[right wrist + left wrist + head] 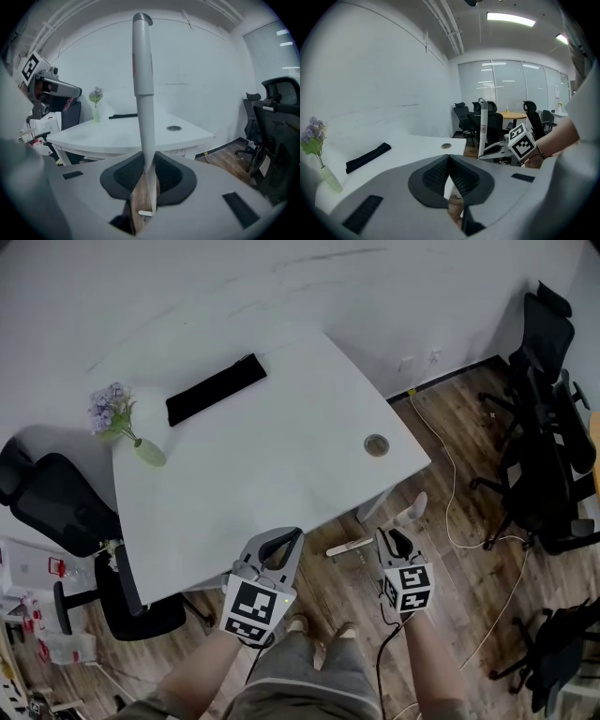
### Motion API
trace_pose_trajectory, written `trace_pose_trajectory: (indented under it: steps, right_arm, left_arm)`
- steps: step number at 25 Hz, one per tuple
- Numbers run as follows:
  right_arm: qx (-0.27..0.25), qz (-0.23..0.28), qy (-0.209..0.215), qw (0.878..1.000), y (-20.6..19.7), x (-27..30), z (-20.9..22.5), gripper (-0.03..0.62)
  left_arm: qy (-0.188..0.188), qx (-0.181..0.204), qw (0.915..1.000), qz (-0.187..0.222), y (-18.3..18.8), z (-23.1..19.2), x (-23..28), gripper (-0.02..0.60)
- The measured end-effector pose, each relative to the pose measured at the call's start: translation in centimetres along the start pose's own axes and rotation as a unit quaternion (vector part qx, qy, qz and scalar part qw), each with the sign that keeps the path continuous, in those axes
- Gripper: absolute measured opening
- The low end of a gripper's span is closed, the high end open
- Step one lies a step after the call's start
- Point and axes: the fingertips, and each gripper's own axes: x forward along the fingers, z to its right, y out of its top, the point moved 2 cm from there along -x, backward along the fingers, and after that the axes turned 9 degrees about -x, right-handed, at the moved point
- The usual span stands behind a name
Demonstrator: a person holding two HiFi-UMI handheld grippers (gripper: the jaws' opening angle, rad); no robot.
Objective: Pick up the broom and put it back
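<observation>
The broom shows as a white handle (143,93) standing upright in the right gripper view, its grey cap high above the jaws. My right gripper (146,157) is shut on the handle, with both dark pads pressing its sides. In the head view the right gripper (392,538) is over the wooden floor by the table's near corner, and the handle's top (413,509) pokes out beyond it. My left gripper (292,538) hangs at the table's front edge, shut and empty. The left gripper view shows its pads (461,178) meeting, with the handle (483,126) off to the right.
The white table (281,474) carries a black pad (216,388), a vase of purple flowers (117,413) and a round grommet (376,444). Black office chairs (544,427) stand at the right, another (56,502) at the left. A cable (452,502) and a pale flat piece (349,547) lie on the floor.
</observation>
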Motion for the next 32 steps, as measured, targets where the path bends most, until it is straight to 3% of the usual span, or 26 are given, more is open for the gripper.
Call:
trace_pose_trajectory:
  steps: [10, 17, 23, 32]
  right_arm:
    - [0.024, 0.035, -0.033, 0.999, 11.8, -12.4, 1.4, 0.095]
    - [-0.032, 0.052, -0.024, 0.998, 18.5, -20.6, -0.4, 0.095]
    - [-0.082, 0.052, -0.027, 0.995, 20.3, -26.3, -2.3, 0.095]
    - [-0.055, 0.041, -0.048, 0.996, 18.2, -30.6, -2.2, 0.095]
  left_arm:
    - [-0.003, 0.002, 0.9993, 0.036, 7.1, 1.5, -6.5, 0.015]
    - [-0.013, 0.012, 0.9974, 0.070, 11.9, 2.8, -11.5, 0.015]
    - [-0.022, 0.026, 0.9960, 0.083, 13.1, 4.7, -15.0, 0.015]
    - [-0.019, 0.020, 0.9974, 0.067, 11.5, 5.5, -16.8, 0.015]
